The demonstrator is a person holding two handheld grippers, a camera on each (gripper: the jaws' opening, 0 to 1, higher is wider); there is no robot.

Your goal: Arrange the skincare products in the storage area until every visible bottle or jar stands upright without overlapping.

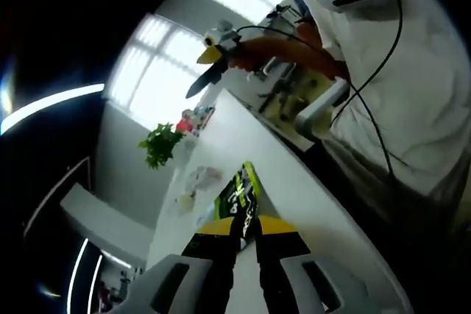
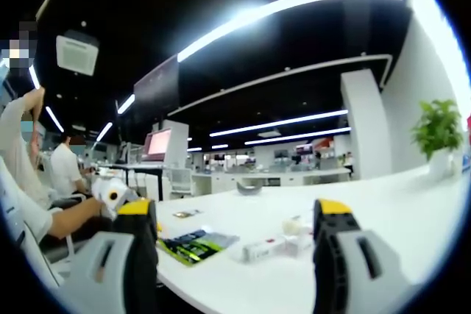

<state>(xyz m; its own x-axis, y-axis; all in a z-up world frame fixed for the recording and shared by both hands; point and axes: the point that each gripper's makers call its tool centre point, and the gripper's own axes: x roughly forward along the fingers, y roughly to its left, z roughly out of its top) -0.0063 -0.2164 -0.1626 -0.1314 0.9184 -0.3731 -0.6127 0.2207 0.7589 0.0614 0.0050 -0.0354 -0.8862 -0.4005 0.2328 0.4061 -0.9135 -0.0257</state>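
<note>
In the left gripper view, the left gripper is pointing along a white table. Its two black jaws with yellow tips are lying close together, with just a thin gap, and they are gripping nothing. Just past the tips, a green and black packet is lying flat on the table. Farther off, some small pale skincare items are sitting on the table, too blurry to tell if they are standing up. A green plant is standing near the far end. A person in a white shirt is standing at the table's edge, holding the right gripper up in the air, away from the table. Its dark jaws are looking pressed together there.

In the right gripper view, the right gripper has its jaws spread wide apart, with nothing between them. Beyond them, on the table, the packet is lying flat. Beside it, a white box is lying on its side, and small jars are sitting just behind it. The plant is standing at the far right.
</note>
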